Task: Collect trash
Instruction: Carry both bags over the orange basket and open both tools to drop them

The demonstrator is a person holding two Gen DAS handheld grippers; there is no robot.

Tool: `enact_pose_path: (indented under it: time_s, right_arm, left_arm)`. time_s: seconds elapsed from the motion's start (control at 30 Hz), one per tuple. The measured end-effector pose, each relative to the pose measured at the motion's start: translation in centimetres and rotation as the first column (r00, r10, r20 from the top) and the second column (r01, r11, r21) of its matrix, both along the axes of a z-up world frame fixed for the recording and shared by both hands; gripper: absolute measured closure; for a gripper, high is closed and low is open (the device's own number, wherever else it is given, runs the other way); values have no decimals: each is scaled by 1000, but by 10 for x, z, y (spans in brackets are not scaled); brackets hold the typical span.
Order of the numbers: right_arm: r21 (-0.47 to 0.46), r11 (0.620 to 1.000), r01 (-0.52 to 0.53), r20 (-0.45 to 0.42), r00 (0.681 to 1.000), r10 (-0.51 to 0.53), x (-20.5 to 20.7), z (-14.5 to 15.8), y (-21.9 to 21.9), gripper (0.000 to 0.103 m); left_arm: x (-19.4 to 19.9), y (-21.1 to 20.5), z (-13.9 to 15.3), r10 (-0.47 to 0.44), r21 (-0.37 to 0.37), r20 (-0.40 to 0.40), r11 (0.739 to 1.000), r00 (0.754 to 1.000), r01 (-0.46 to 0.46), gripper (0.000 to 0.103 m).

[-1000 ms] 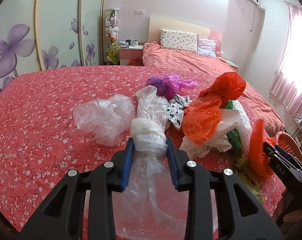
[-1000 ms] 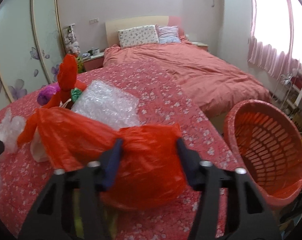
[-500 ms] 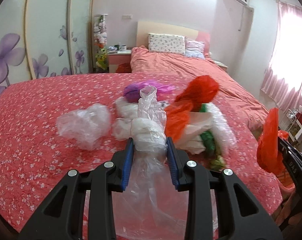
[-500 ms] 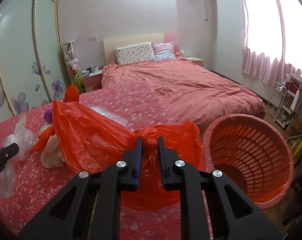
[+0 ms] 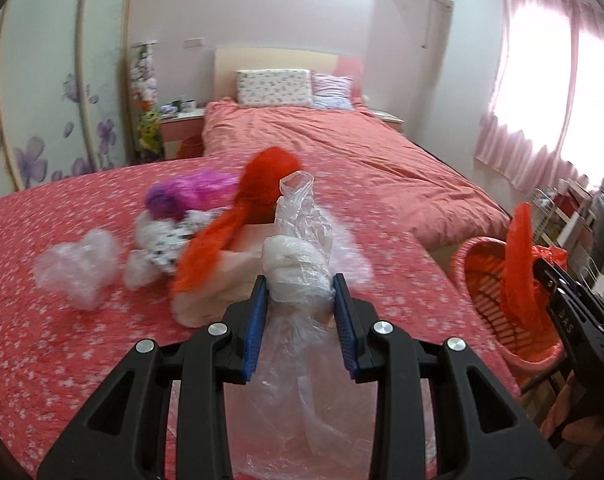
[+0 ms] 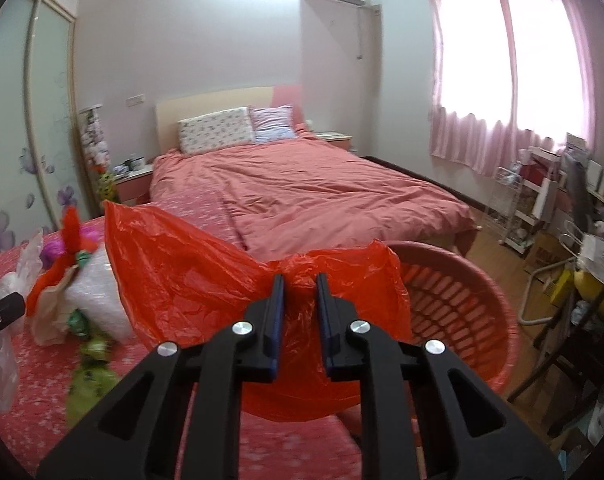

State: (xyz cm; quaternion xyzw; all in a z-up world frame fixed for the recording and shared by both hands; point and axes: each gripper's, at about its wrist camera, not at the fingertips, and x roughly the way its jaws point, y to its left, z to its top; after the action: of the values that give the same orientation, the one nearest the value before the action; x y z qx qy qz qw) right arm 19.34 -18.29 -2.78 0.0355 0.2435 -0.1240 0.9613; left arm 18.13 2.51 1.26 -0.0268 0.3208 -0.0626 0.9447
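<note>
Clear plastic bag [image 5: 298,272] sits clamped in the left gripper [image 5: 300,300] above the bedspread [image 5: 62,344], its loose tail could snag. Rightward, the right gripper [image 6: 300,300] pinches the red bag [image 6: 206,280] beside the basket [image 6: 462,312]; thin film may slip out short of the rim.

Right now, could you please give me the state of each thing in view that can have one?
left gripper: shut on the clear plastic bag, lifted.
right gripper: shut on the red plastic bag, by the basket.
basket: upright beside the bed, open-topped.
trash pile: loose on the floral bedspread.
</note>
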Motion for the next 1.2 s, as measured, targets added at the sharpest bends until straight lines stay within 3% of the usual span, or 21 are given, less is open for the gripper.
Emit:
enact_pose_path:
  time_s: [0.27, 0.53, 1.2]
  right_arm:
    - [-23, 993, 119, -13, 993, -120, -3, -12, -55, 86]
    - [1, 977, 212, -20, 977, -212, -1, -23, -105, 86]
    - [72, 952, 298, -25, 955, -297, 25, -38, -175, 83]
  left_arm:
    - [11, -58, -4, -129, -13, -9, 992, 992, 129, 70]
    - [20, -116, -11, -264, -27, -19, 964, 964, 264, 70]
    - [50, -214, -38, -439, -37, -80, 898, 895, 438, 69]
